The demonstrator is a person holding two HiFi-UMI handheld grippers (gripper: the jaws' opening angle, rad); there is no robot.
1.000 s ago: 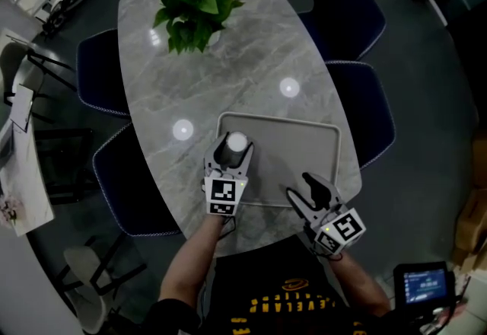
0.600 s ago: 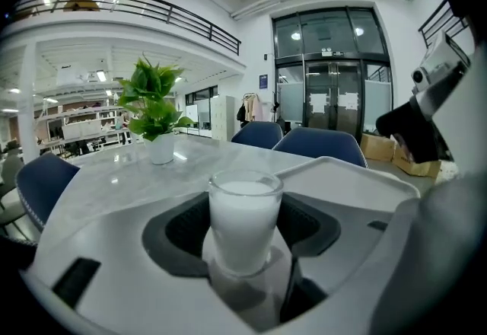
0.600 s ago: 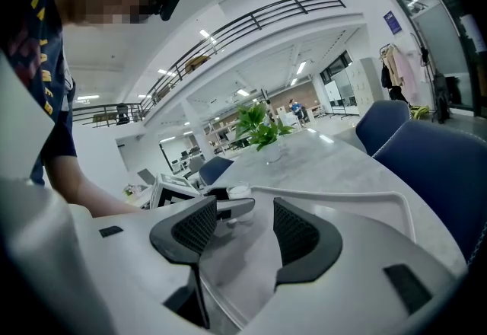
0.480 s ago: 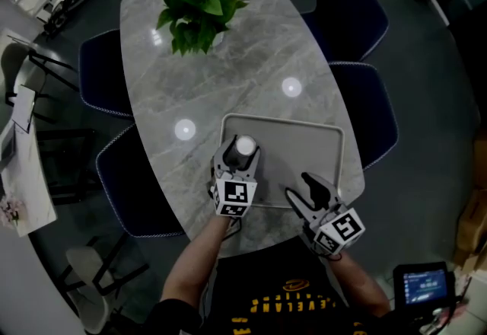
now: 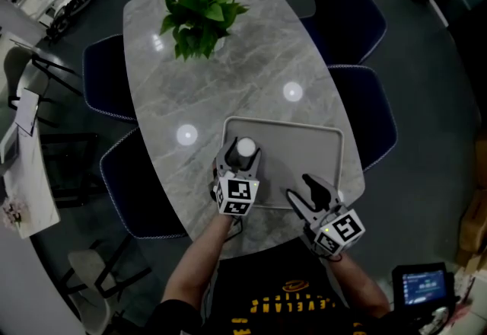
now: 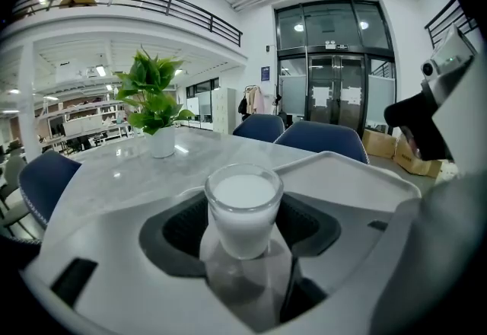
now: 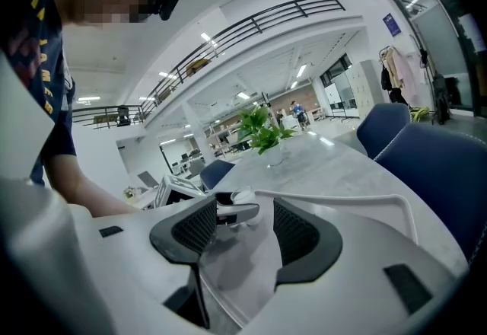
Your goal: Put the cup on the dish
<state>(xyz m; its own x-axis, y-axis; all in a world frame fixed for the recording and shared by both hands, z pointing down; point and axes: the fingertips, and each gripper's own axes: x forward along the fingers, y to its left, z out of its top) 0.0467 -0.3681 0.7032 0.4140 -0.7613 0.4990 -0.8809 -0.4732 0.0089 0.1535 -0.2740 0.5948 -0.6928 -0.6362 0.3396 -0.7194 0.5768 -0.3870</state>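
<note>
The tray lies at the near end of the bench, the potted plant at its far end. The cup sits between the left claw's jaws over the tray's left part; the right claw hangs over the tray's near edge, right of the cup. Chairs flank the bench on both sides

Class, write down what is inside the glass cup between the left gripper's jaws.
The cup holds an opaque white filling, nearly up to its rim. That white hides whatever might lie deeper inside.
</note>
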